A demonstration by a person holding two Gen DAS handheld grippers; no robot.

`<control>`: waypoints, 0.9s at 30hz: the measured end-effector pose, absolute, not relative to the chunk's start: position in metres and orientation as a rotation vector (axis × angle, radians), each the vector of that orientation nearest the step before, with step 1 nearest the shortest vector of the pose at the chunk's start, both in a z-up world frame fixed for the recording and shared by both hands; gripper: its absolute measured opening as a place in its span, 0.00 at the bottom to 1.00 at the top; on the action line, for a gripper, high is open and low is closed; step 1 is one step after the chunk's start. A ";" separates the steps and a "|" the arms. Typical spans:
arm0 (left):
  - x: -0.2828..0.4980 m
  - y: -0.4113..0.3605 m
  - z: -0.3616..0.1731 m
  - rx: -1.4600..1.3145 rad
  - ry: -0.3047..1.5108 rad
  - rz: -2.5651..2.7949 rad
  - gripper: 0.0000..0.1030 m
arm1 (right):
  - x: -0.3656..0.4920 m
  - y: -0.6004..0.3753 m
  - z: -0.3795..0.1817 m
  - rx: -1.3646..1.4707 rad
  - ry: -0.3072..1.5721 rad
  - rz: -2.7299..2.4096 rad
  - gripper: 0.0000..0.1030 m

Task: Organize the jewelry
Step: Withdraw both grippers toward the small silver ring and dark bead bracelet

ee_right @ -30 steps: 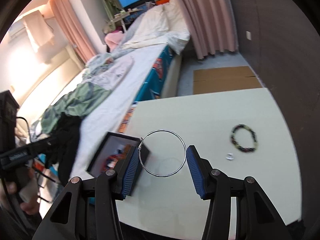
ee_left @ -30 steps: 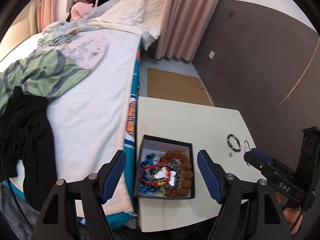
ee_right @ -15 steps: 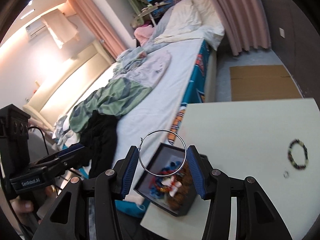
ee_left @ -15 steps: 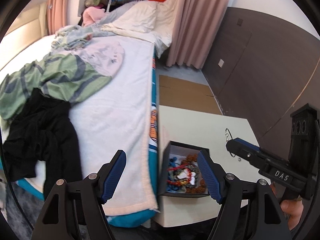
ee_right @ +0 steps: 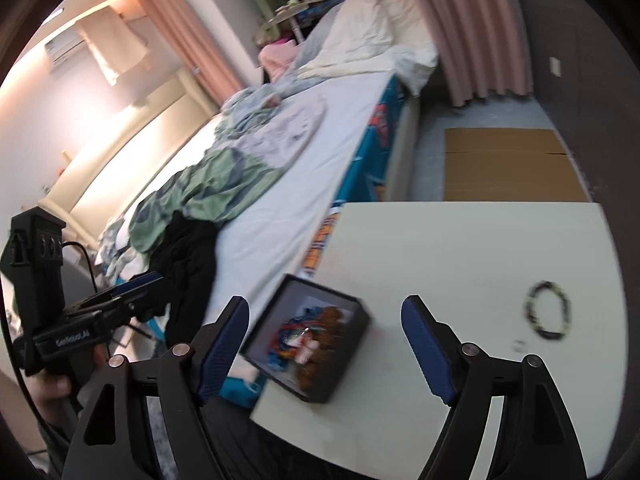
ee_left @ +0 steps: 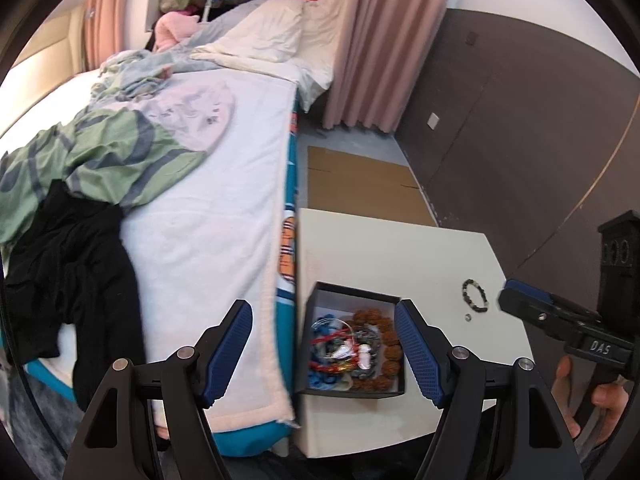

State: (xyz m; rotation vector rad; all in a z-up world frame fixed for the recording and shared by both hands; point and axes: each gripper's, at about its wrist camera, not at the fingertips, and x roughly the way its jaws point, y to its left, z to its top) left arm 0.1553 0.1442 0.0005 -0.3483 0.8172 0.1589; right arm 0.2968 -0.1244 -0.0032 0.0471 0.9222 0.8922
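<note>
Both tongs hang empty: the left gripper (ee_left: 324,354) wide apart, the right gripper (ee_right: 325,350) opening above what looks, through blur, like a jewelry box (ee_right: 352,354).

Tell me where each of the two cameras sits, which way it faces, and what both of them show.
Left wrist: on the left gripper, looking down along its fingers at the black jewelry box beside the bed; the right gripper and hand show at right.
Right wrist: on the right gripper, whose fingers are opening with nothing between them, facing the box from the table side; the left gripper shows at left.
Shared: box, table, beaded bracelet, small ring, bed.
</note>
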 end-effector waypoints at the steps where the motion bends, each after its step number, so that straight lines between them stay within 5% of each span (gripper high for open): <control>1: 0.159 0.138 0.000 -0.342 0.819 0.149 0.72 | 0.299 -0.132 -0.002 0.054 0.918 0.879 0.77; 27: 0.254 -0.013 -0.029 -0.185 0.914 -0.100 0.72 | 0.353 -0.308 -0.043 0.262 0.980 0.496 0.77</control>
